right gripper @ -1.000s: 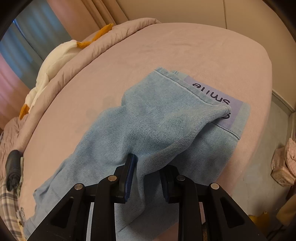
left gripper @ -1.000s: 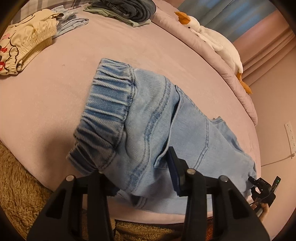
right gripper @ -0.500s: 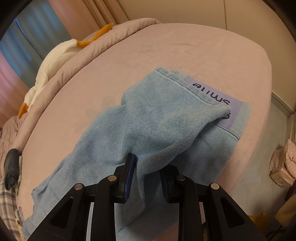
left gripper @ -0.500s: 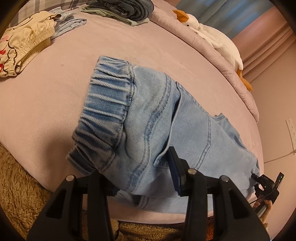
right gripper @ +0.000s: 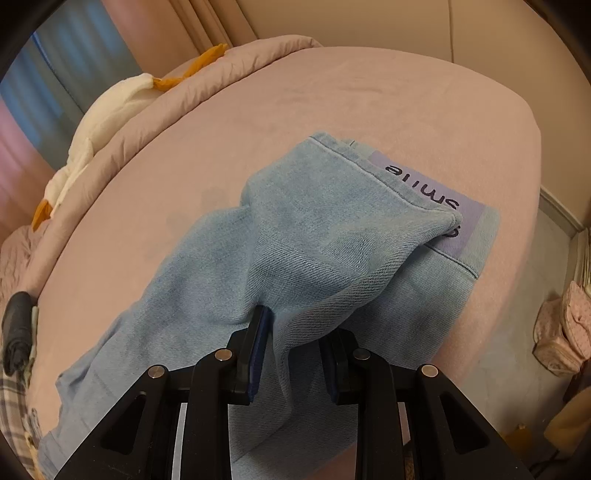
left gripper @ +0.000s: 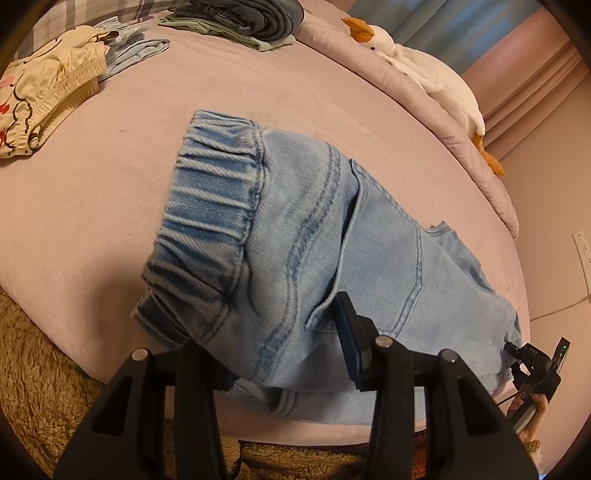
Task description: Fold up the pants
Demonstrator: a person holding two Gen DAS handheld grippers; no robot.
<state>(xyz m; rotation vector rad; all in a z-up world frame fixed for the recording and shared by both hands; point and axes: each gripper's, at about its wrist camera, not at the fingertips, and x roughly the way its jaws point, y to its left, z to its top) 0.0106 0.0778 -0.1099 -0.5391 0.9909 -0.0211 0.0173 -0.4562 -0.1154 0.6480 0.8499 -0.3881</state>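
From my left camera I see the left gripper [left gripper: 291, 354] clamped on the light blue denim pants [left gripper: 332, 240] near the waist, fabric bunched between the fingers – the elastic waistband [left gripper: 210, 210] is lifted toward me. The rest of the pants trails off right across the pink bed [left gripper: 184, 92]. At lower right, the other gripper [left gripper: 535, 365] sits at the far end of the denim. Beyond lie folded dark clothes [left gripper: 251, 14], a cream floral garment [left gripper: 40, 92] and a white plush goose [left gripper: 424, 66].
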